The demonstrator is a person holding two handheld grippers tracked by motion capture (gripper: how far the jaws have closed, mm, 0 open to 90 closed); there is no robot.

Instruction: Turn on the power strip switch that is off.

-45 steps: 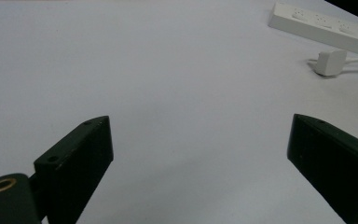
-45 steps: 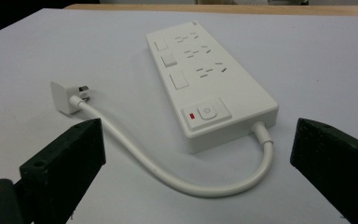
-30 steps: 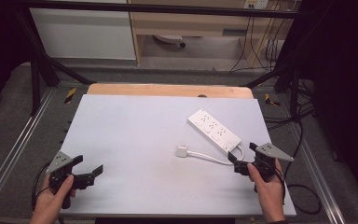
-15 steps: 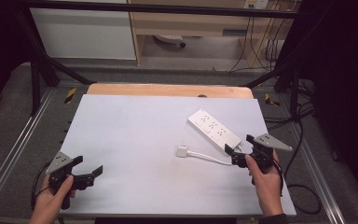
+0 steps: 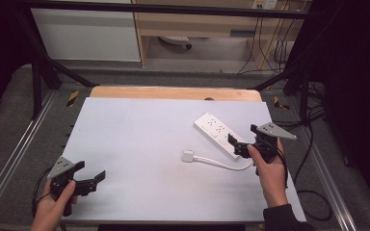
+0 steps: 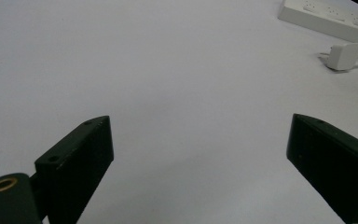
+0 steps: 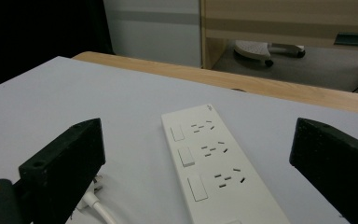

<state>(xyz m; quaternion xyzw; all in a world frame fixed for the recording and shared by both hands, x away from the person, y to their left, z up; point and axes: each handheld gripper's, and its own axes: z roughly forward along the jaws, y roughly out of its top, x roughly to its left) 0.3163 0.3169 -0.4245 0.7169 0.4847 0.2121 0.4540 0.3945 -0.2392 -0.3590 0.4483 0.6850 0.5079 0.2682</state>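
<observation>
Since a second ago my right gripper [image 5: 238,144] has crept forward from the table's right edge up to the near end of the power strip, while my left gripper [image 5: 90,179] has stayed put near the front left corner. Biggest thing before me is the white table [image 5: 139,139], with a strip of bare wood showing along its far edge. On its right half lies the white power strip [image 5: 218,134], set at a slant, its three sockets and three switches plain in the right gripper view [image 7: 214,168]. My right gripper's jaws stand wide apart, one on either side of the strip's near end, gripping nothing. My left gripper's jaws are just as wide open over bare table, empty too. From the strip's near end a white cord [image 5: 221,163] curves leftward to the small white plug [image 5: 188,156], which rests flat on the table just beside the strip [image 6: 343,56].
</observation>
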